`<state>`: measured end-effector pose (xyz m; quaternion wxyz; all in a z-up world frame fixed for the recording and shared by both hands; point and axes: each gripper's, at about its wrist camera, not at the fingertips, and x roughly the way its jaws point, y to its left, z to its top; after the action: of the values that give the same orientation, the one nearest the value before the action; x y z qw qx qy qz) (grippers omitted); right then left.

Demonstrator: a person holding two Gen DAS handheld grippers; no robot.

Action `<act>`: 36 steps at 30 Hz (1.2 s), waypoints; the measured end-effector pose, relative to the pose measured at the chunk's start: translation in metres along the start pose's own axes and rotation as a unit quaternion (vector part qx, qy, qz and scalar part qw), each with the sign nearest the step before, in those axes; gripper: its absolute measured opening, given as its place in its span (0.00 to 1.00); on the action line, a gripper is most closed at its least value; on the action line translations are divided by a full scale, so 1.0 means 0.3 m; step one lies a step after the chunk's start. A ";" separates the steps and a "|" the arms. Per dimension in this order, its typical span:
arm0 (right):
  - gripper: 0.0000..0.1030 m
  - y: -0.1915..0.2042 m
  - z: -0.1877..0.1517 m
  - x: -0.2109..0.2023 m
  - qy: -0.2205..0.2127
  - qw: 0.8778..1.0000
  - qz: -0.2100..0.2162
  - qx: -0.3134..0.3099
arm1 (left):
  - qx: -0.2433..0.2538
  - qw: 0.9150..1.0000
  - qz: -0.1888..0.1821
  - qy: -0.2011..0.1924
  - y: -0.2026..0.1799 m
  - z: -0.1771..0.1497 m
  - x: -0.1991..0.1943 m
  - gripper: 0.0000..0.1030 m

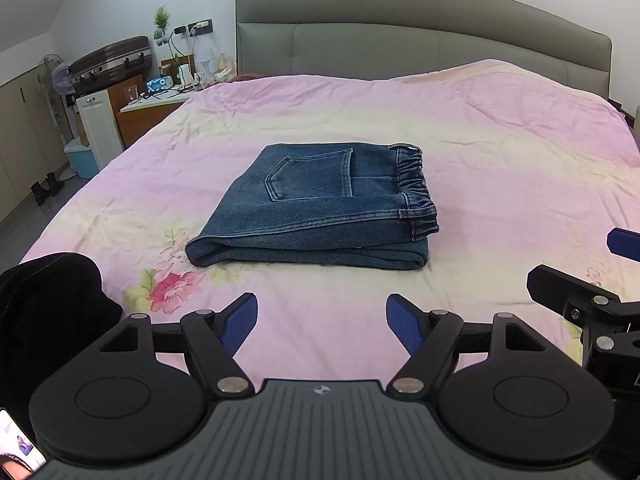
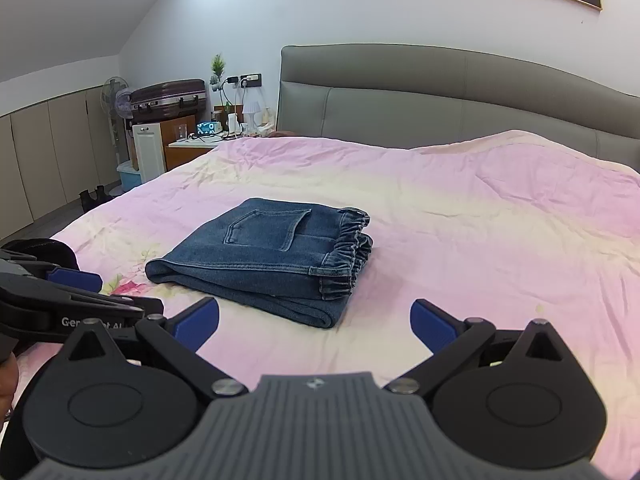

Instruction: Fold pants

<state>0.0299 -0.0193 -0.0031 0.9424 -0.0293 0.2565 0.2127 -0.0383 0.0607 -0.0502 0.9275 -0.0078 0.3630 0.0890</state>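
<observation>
The folded blue denim pants [image 1: 316, 208] lay on the pink floral bed [image 1: 500, 140]; both the left gripper [image 1: 322, 322] and the right gripper [image 2: 314, 326] had fingers spread wide, holding nothing.

both wrist views look from the bed's foot toward the headboard [image 1: 420, 28], sharing the folded jeans [image 2: 264, 256].

Matt blue denim pants [image 1: 320, 204] lie on a creased, soft cotton-like bedspread [image 1: 480, 140].

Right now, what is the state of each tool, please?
Left tool: open, holding nothing.
Right tool: open, holding nothing.
</observation>
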 end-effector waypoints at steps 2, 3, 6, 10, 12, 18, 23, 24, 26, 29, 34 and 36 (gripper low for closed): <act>0.95 0.000 0.000 -0.002 0.000 1.000 0.000 -0.001 | 0.001 1.000 0.000 0.000 -0.004 0.002 0.000 0.84; 0.95 0.000 0.000 -0.004 0.000 1.000 0.000 -0.001 | 0.001 1.000 -0.001 0.000 -0.005 0.003 -0.001 0.84; 0.95 0.001 0.000 -0.006 -0.002 1.000 -0.001 0.000 | 0.001 1.000 -0.001 0.000 -0.008 0.003 -0.003 0.84; 0.95 -0.001 0.003 -0.008 -0.002 1.000 -0.002 0.001 | 0.001 1.000 -0.001 0.000 -0.007 0.003 -0.003 0.84; 0.95 -0.002 0.004 -0.009 -0.002 1.000 -0.002 0.002 | 0.000 1.000 -0.001 0.001 -0.008 0.005 -0.004 0.84; 0.95 -0.002 0.005 -0.013 -0.005 1.000 -0.003 0.002 | 0.001 1.000 -0.001 0.000 -0.011 0.009 -0.007 0.84; 0.95 -0.003 0.005 -0.021 -0.008 1.000 -0.003 0.004 | 0.000 1.000 0.000 -0.001 -0.012 0.008 -0.008 0.84; 0.95 -0.003 0.004 -0.021 -0.008 1.000 -0.003 0.004 | -0.001 1.000 0.000 0.000 -0.013 0.008 -0.008 0.84; 0.95 -0.004 0.004 -0.023 -0.008 1.000 -0.004 0.005 | 0.000 1.000 0.000 0.001 -0.010 0.014 -0.010 0.84; 0.95 -0.005 0.004 -0.024 -0.007 1.000 -0.003 0.005 | 0.000 1.000 0.000 0.001 -0.012 0.013 -0.011 0.84; 0.95 -0.007 0.005 -0.028 -0.007 1.000 -0.003 0.005 | 0.003 1.000 0.000 0.001 -0.019 0.021 -0.019 0.84; 0.95 -0.006 0.006 -0.030 -0.008 1.000 -0.003 0.005 | 0.003 1.000 0.000 0.000 -0.019 0.021 -0.020 0.84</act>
<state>0.0247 -0.0241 0.0028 0.9453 -0.0232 0.2496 0.2085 -0.0375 0.0546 -0.0417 0.9276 -0.0049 0.3629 0.0879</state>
